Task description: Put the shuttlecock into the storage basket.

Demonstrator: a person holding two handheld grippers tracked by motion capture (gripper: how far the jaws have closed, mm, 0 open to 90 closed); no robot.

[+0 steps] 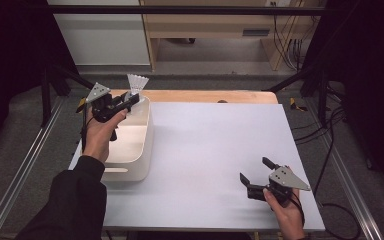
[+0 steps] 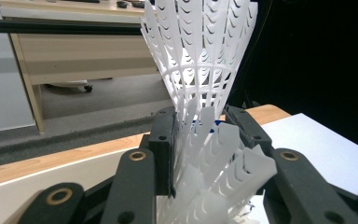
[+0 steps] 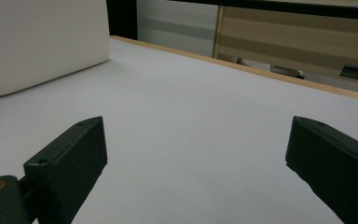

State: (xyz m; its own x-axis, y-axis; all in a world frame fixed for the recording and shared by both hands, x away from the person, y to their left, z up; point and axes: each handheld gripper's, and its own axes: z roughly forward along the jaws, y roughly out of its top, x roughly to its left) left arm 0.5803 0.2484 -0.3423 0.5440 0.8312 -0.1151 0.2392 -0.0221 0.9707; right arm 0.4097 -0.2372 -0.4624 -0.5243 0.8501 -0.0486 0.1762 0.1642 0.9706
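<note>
The left gripper [image 1: 134,98] is clenched on a white plastic shuttlecock [image 1: 137,82], held raised over the far end of the white bin [image 1: 142,160] at the table's left. In the left gripper view, further shuttlecock skirts [image 2: 223,163] seem pinched between the jaws, though the count is unclear. The lifting looks done; carrying and setting down are judged left. The right gripper [image 1: 257,172] is spread, empty, low over the grey mat [image 1: 215,150] at near right.

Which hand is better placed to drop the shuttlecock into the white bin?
Left. The left gripper is shut on the shuttlecock above the white bin; the right gripper sits open, far across the table.
</note>
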